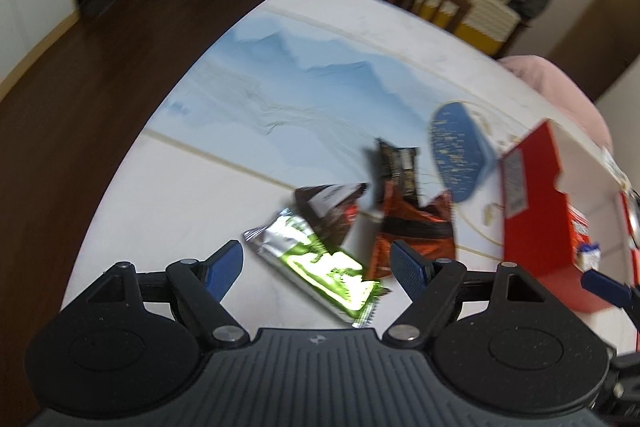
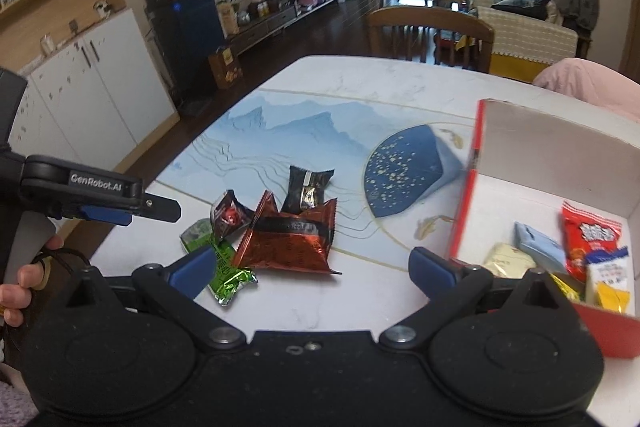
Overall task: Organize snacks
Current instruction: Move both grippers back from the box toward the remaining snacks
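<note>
Left tool spread over green packet on desk. Right tool spread, empty, beside red box.

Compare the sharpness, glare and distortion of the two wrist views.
Left wrist view: motion-blurred throughout, the far room smeared; glare washes out the print on the green foil packet; the table edge bows with the fisheye. Right wrist view: much sharper, print readable on the red snack bag in the red box, though the box's near wall is softly blurred and the edges curve.
</note>
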The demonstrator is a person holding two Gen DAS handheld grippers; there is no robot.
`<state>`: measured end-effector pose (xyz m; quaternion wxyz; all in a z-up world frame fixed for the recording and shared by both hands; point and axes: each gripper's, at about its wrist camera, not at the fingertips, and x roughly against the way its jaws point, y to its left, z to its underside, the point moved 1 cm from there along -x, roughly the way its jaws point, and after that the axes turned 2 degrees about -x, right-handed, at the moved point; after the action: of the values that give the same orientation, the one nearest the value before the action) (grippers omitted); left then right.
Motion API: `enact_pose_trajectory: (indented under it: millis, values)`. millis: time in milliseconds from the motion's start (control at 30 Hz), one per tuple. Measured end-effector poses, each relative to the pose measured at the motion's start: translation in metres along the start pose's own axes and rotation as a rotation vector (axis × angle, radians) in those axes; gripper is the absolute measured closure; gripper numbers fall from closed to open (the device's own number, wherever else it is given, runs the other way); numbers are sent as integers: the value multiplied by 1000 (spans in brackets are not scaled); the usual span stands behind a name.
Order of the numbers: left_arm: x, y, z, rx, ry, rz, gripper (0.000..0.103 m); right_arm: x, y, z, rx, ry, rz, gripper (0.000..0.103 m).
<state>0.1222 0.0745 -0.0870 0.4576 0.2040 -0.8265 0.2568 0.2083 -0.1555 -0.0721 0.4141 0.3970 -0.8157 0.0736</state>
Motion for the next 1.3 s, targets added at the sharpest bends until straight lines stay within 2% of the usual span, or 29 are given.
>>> enact_pose_trajectory:
  millis: [167,333,800,1067,1300]
  values:
    - [-28,8,-1,96,72,-37,23,-23,6,-2,53,45,-16,0]
    - [-48,5,-2,148,96,-72,23,-44,6,-5,99,92,-27,0]
    - [-87,-25,0,125,113,-200,23,-64,-2,-8,172,141,-64,1]
    - [-90,-22,8,112,126,-214,23,-78,-2,-14,168,142,-66,1]
    - [-80,0,17,93,118,-233,23,-98,11,-14,179,157,-68,1]
